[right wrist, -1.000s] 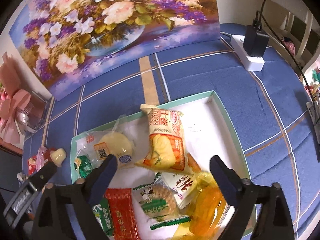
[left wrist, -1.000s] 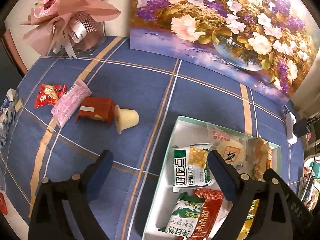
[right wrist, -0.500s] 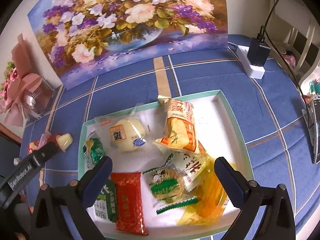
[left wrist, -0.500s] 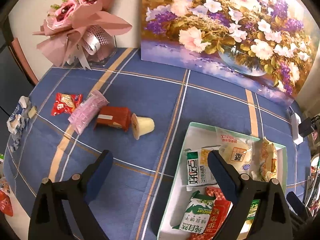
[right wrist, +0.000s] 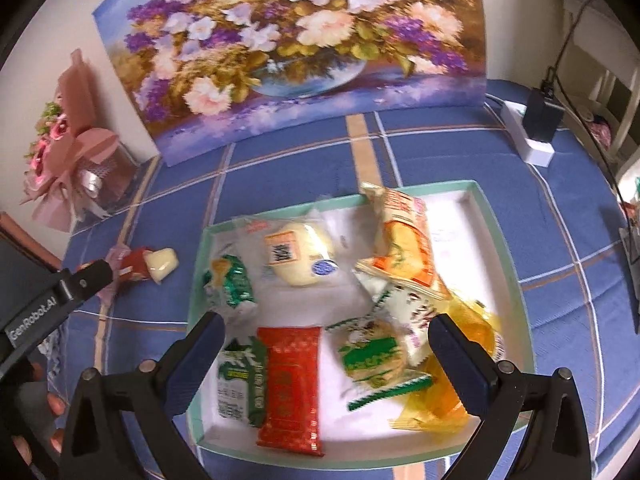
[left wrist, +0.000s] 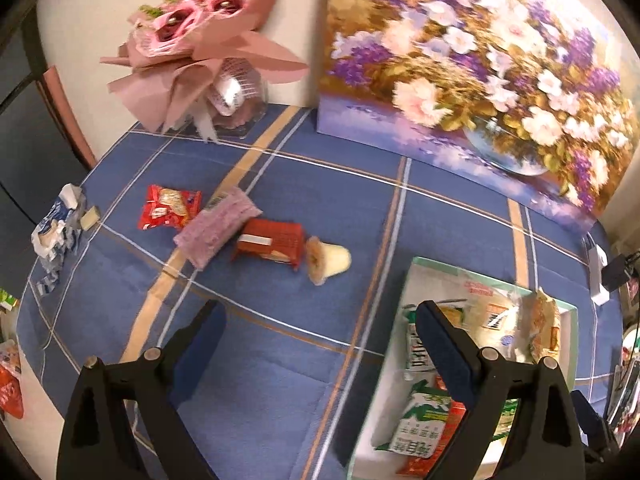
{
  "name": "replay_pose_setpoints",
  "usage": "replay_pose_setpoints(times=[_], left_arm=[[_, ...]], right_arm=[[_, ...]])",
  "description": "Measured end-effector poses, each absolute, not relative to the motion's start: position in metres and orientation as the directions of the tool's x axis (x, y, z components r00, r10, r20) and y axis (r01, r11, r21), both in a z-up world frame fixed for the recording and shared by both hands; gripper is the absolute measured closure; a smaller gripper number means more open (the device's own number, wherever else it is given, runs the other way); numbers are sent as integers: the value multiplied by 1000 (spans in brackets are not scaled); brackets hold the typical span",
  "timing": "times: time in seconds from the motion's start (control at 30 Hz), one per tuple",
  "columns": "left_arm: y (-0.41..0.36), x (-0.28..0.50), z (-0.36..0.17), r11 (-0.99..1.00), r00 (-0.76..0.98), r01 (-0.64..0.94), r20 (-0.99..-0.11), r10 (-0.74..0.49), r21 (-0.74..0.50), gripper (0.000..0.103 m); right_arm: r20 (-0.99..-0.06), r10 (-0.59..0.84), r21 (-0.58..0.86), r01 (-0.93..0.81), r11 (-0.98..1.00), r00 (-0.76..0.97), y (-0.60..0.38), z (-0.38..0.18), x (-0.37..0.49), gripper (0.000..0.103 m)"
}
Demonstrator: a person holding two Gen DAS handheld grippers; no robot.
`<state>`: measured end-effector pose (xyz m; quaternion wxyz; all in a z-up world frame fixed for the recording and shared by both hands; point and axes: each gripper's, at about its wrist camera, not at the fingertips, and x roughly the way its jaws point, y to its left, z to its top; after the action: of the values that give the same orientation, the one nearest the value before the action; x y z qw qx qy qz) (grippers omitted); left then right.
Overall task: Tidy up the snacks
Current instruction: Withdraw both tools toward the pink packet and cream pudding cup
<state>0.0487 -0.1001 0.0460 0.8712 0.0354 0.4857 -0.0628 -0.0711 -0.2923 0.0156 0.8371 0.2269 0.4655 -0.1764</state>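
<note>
A white tray with a mint rim (right wrist: 492, 216) (left wrist: 404, 292) holds several snack packets, among them a red one (right wrist: 290, 384) and a round bun (right wrist: 300, 254). Loose on the blue cloth lie a jelly cup (left wrist: 328, 260), a dark red packet (left wrist: 270, 238), a pink packet (left wrist: 216, 226) and a red biscuit packet (left wrist: 170, 206). My left gripper (left wrist: 320, 332) is open and empty, above the cloth short of the jelly cup. My right gripper (right wrist: 326, 344) is open and empty above the tray.
A flower painting (right wrist: 296, 40) stands at the back. A pink bouquet (left wrist: 200, 44) stands at the back left. A white power strip with a black plug (right wrist: 536, 128) lies at the back right. Crumpled blue-white wrappers (left wrist: 56, 228) lie at the table's left edge.
Both grippers have pulled back and up. The left view has swung left, so the loose snacks sit nearer its centre. Both stay open.
</note>
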Motion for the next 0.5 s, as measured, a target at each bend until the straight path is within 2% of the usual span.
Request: replay_pose_setpoints(times=[0.33, 0.5], left_arm=[[-22, 72, 48, 999, 512, -36, -859, 16, -2, 7], [21, 85, 44, 992, 494, -109, -869, -2, -64, 7]], right_arm=[[-839, -60, 235, 458, 857, 541, -267, 25, -48, 0], [-837, -28, 259, 441, 860, 546, -248, 21, -30, 0]])
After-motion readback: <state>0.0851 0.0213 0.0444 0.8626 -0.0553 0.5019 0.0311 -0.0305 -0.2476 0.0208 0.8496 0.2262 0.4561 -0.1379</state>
